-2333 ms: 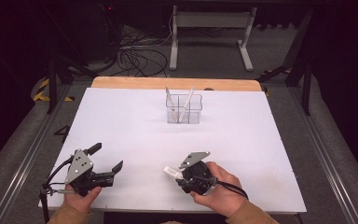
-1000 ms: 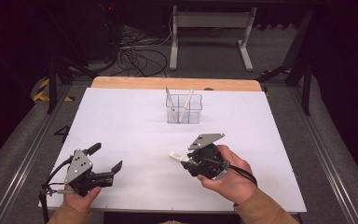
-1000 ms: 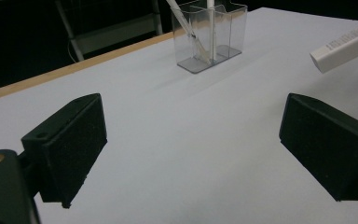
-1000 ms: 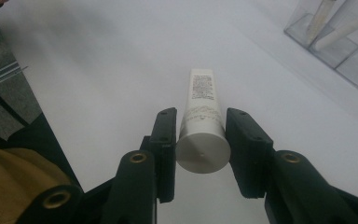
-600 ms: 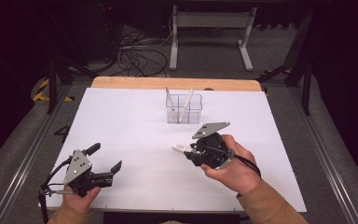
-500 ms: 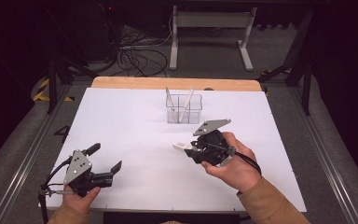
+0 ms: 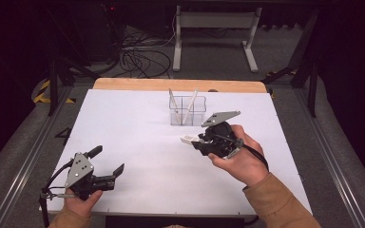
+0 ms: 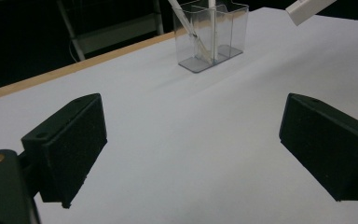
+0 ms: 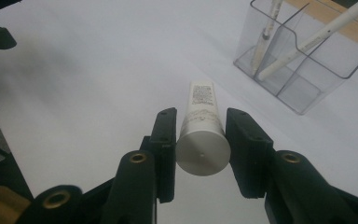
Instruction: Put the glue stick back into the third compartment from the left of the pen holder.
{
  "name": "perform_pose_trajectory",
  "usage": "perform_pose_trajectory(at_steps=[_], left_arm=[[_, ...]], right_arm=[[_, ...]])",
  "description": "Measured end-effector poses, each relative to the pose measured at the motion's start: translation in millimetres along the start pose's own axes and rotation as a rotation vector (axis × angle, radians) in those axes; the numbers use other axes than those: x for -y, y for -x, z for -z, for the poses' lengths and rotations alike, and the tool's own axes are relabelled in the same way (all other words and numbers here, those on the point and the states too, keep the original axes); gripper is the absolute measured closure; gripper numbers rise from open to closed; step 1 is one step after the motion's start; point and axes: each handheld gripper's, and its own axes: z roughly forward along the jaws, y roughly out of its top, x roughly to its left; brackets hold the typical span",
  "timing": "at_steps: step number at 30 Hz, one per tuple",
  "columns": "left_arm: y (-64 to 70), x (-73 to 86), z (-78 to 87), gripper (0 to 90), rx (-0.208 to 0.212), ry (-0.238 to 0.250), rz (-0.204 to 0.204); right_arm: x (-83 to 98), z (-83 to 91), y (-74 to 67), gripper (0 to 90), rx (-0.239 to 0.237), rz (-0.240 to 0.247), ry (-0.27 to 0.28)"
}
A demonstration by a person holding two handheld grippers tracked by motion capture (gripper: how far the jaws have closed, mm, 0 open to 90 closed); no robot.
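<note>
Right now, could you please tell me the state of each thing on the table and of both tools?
White tube: clamped at its cap end in the right tool, held off the table.
Right tool: shut on the tube.
Left tool: open, nothing between its jaws.
Clear organizer: upright near the table's far edge, holding two white sticks.
Two white sticks: leaning, in separate compartments.

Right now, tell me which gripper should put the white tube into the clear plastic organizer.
Right. The right gripper already clamps the white tube, close to the clear plastic organizer. The left gripper sits open, farther away.
</note>
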Motion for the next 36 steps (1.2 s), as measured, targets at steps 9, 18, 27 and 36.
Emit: perform_pose_trajectory(at_steps=[9, 18, 27, 36], left_arm=[[0.2, 0.1, -0.3, 8.0, 0.001, -0.002, -0.001], [0.3, 0.1, -0.5, 8.0, 0.002, -0.003, -0.002], [0.6, 0.1, -0.7, 8.0, 0.002, -0.005, 0.002], [-0.1, 0.1, -0.5, 8.0, 0.002, -0.003, 0.004]], right_arm=[[-8.6, 0.5, 12.0, 65.5, 0.027, -0.023, 0.020], [-16.9, -0.9, 28.3, 65.5, 0.065, -0.051, 0.037], [-26.2, -2.0, 43.7, 65.5, 0.107, -0.073, 0.064], [-36.0, -12.7, 60.6, 65.5, 0.149, -0.109, 0.057]])
